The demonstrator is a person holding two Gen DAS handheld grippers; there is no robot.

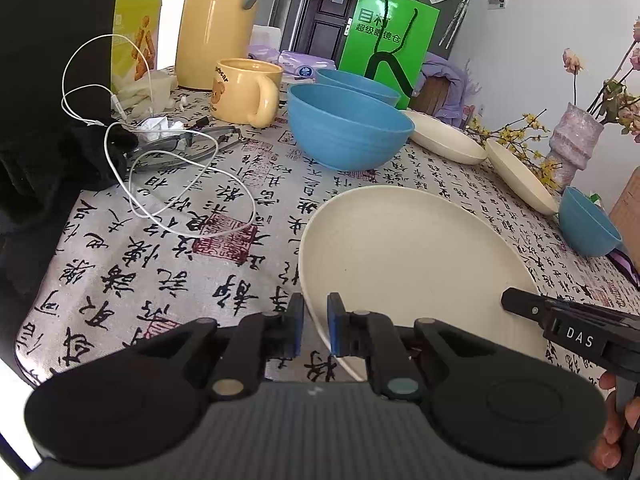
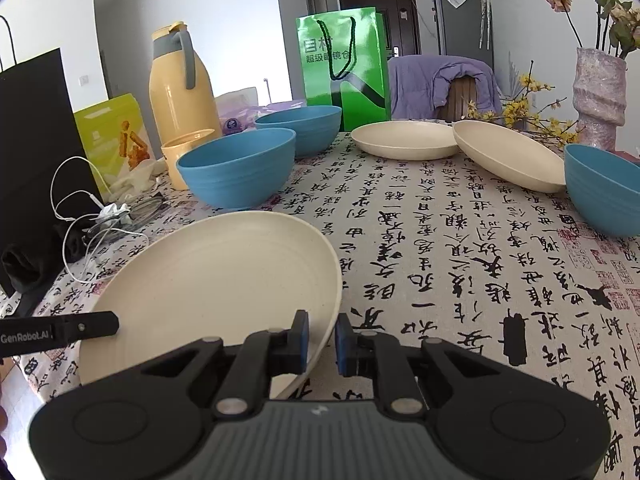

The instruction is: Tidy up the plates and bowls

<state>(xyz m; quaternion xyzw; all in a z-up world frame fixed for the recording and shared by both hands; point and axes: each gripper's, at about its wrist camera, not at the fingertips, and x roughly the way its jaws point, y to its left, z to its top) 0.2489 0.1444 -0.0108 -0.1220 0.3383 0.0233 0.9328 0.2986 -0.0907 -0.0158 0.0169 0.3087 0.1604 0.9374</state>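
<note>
Cream plate (image 1: 416, 256) rim sits clamped between both grippers' jaws.

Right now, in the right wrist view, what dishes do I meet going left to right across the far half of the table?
Nearer blue bowl → farther blue bowl → flat cream plate → tilted cream plate, whose edge overlaps the flat one → blue bowl at the right edge.
</note>
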